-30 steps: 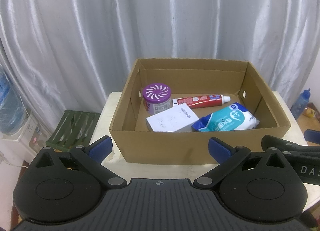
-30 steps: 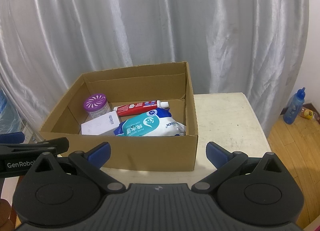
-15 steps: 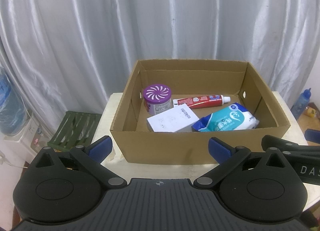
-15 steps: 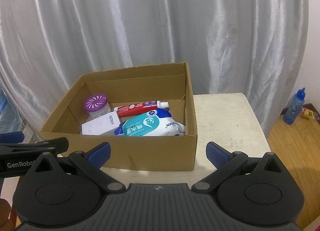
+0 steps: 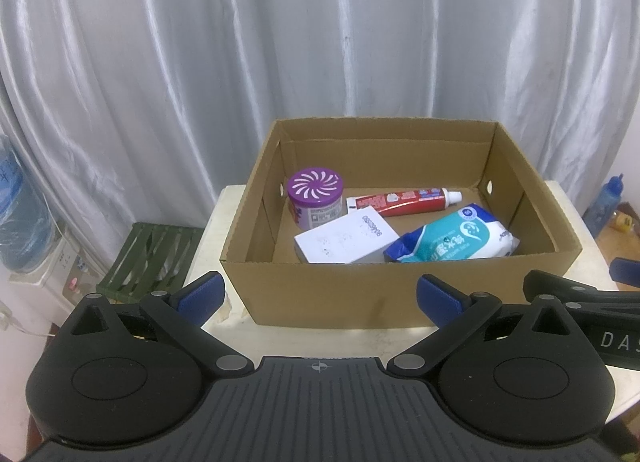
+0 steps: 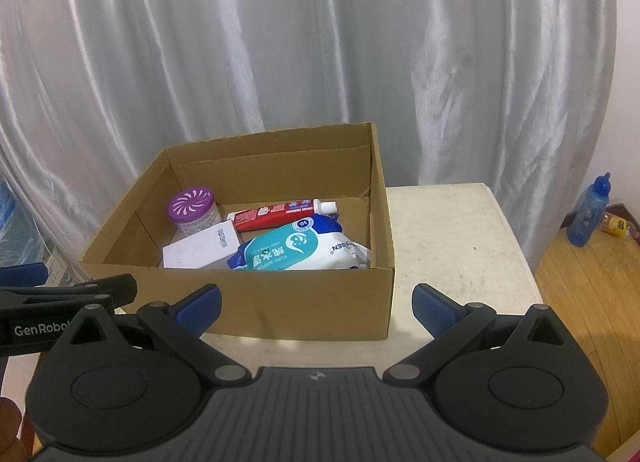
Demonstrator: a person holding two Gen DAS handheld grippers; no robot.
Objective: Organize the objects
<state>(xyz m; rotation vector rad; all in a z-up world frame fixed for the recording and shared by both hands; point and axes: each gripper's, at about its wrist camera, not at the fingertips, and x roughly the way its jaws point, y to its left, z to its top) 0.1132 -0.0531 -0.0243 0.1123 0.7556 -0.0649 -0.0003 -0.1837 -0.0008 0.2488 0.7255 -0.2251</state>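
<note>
While I hold both tools back from the table [image 6: 448, 230], the left gripper [image 5: 318, 296] has its blue-tipped fingers spread wide with nothing between them, hovering just short of the near wall of the cardboard box [image 5: 360, 286]. My right gripper [image 6: 316, 304] is spread the same way and empty, level with the box's near right corner. The box sits toward the table's left edge, leaving the right part of the cream top bare. Inside it, a purple-lidded air freshener jar [image 5: 316, 198] stands upright in the far left corner. A red toothpaste tube [image 5: 404, 201] lies flat along the far wall, its white cap pointing right. A small white carton [image 5: 346, 237] lies against the jar's near side, tilted up on it as far as I can tell. A teal and blue pack of wet wipes [image 5: 452, 236] lies near the right wall, its left end touching the carton. Off the table, a green slatted stool [image 5: 150, 258] stands on the left, a water jug [image 5: 20, 214] further left, and a blue bottle [image 6: 590, 212] on the wood floor at the right. A silvery curtain [image 5: 320, 42] hangs behind everything.
</note>
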